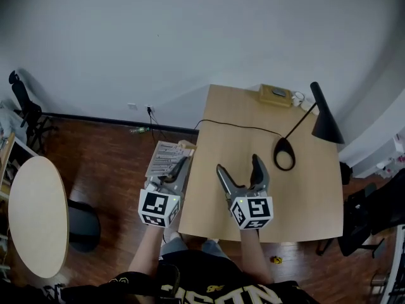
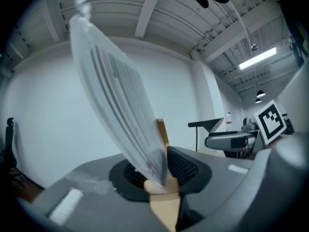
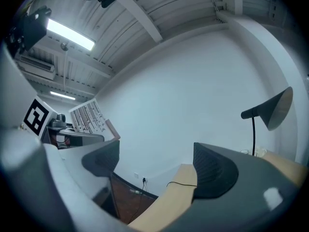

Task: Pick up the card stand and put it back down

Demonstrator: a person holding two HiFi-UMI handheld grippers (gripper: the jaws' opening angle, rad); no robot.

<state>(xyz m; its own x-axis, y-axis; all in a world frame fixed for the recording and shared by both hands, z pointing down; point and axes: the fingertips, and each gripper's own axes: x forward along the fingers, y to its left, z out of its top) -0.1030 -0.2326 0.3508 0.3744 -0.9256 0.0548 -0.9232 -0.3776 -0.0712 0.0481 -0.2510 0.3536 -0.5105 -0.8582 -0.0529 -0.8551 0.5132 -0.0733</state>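
Left tongs (image 2: pixel 161 170) were clamped on the card stand (image 2: pixel 164 204). In the left gripper view both pads pressed the stand's wooden base, one from each side. The printed card (image 2: pixel 118 100) rose out of the base, tilted up and to the left, with wall and ceiling behind it.

In the head view the card stand sat at the tips of the left tongs, just off the left edge of the table (image 1: pixel 316 195). Most of the card showed against the wood floor (image 1: pixel 107 157) rather than the tabletop. No contact between stand and table was visible, so it looked lifted.

Right tongs (image 3: pixel 159 163) were apart with nothing between the pads, only the table edge and wall showing through the gap. In the head view they hovered over the near-left part of the table, just beside the left tongs, not touching the stand.

Other things on the table:
- black lamp (image 1: pixel 324 116) at the right, with its ring base (image 1: pixel 284 154) nearer the middle
- thin black cable (image 1: pixel 240 127) running across the top
- yellowish box (image 1: pixel 274 94) at the far edge

A round table (image 1: pixel 35 214) stood well apart at the left.
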